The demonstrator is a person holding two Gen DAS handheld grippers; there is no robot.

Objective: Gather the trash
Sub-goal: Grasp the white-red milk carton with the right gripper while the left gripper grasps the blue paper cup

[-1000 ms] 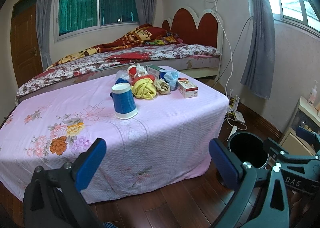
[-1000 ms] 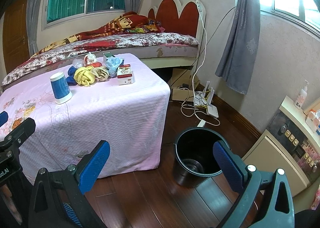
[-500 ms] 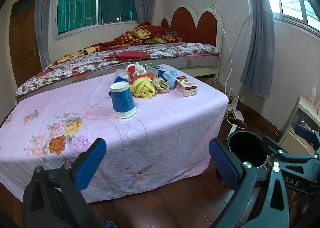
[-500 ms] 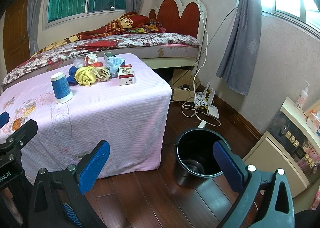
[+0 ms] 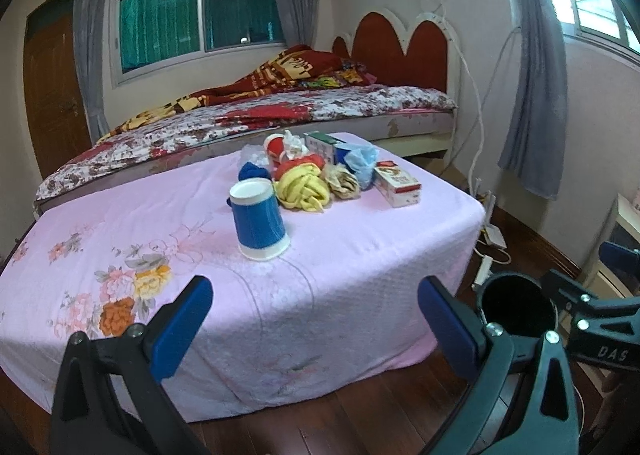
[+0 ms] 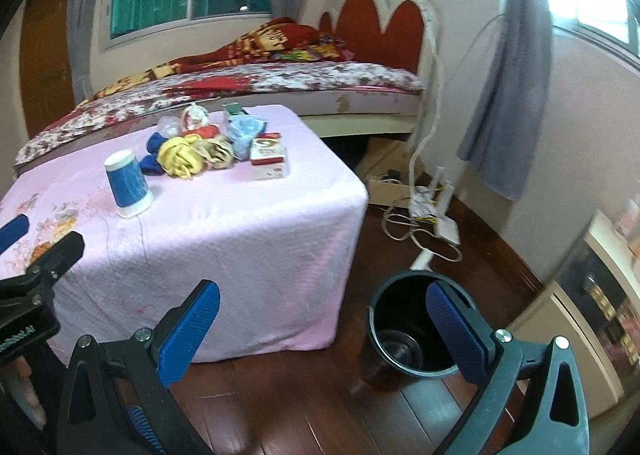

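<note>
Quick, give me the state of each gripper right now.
Left gripper: open, holding nothing, short of the pink-covered table.
Right gripper: open, holding nothing, above the floor by the black bucket.

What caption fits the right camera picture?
Open right gripper above a black bucket beside the pink table.

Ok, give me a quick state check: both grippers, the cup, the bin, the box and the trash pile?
Left gripper: open, holding nothing.
Right gripper: open, holding nothing.
Blue cup: upside down on the table, standing apart from the pile.
Black bin: upright on the floor, open; contents unclear.
Red-and-white box: lying flat, closed.
Trash pile: on the table, untouched.
</note>
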